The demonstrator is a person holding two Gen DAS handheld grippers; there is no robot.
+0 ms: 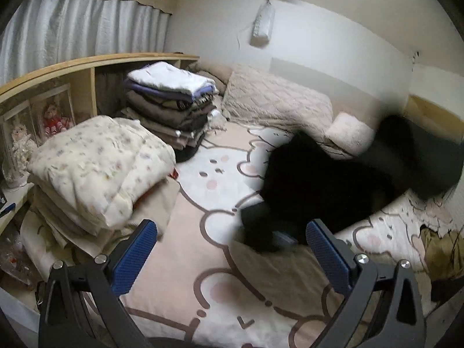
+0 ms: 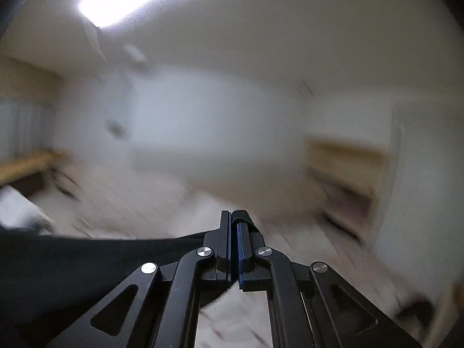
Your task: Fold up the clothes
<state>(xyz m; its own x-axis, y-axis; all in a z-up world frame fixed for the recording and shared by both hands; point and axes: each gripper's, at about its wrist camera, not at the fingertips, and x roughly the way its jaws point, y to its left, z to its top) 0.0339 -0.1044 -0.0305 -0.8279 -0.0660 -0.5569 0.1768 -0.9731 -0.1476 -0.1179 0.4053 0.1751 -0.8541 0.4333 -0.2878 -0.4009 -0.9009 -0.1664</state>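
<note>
Left wrist: your left gripper (image 1: 232,242) gaped wide over the bed (image 1: 185,261); black garment (image 1: 313,185) blurred at right. Your right gripper (image 2: 237,226) clamped black cloth (image 2: 87,258).

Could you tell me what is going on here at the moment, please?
A person is folding clothes on a bed with a gripper in each hand. The right gripper is shut on a black garment and lifts it, blurred, above the patterned bedspread. The left gripper is open and holds nothing. Two stacks of folded laundry sit by the wooden headboard shelf.
</note>
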